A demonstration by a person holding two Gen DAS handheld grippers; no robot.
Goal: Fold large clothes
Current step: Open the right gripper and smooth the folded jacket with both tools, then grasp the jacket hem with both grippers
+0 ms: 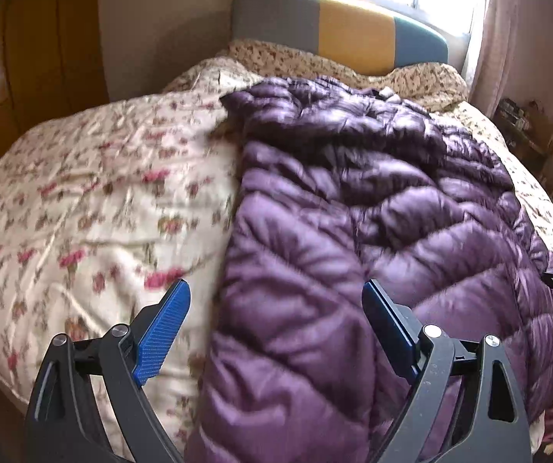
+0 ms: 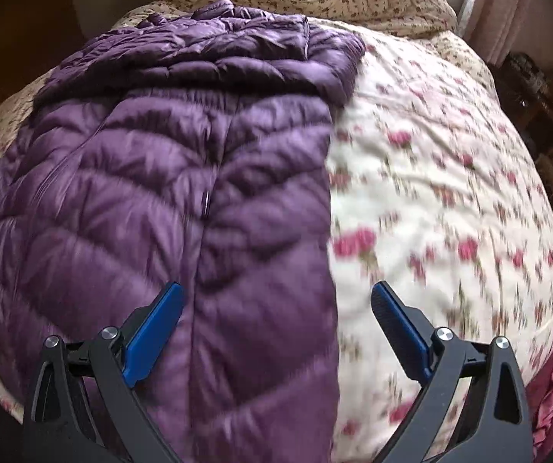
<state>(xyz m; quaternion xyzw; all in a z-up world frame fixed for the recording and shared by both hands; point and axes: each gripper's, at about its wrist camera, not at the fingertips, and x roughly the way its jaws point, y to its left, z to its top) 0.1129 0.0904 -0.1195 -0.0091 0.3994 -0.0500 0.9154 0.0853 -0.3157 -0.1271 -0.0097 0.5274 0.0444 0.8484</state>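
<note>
Jacket [image 1: 373,231]: a purple quilted down garment lying lengthwise on the bed, its collar end toward the headboard [image 1: 338,27] and its hem toward the viewer. It rests on a floral quilt [image 1: 83,193], which gives a broad, soft surface for spreading a bulky item. In the right wrist view the front seam with its zip pull runs up the middle of the jacket [image 2: 153,177], so the garment appears to lie front side up and closed. The upper part is bunched near the collar, perhaps a hood or a sleeve laid over; blur prevents certainty.

Left gripper [image 1: 276,289]: jaws spread wide, holding nothing. It hangs above the jacket's left long edge, one blue finger over the quilt, the other over the fabric. This straddling position suits a pinch on that edge.

Right gripper [image 2: 276,293]: jaws likewise spread wide and empty. It hangs above the opposite long edge, one finger over the jacket and one over the quilt. Part of this gripper shows at the right margin of the left wrist view, near the jacket's side.

Judgement: with both claws empty and placed at mirrored edges near the hem, the fold seems at an early stage. The slippery, puffy shell will likely need a deep bite, since a shallow pinch could slide off.

Both views are motion-blurred.
</note>
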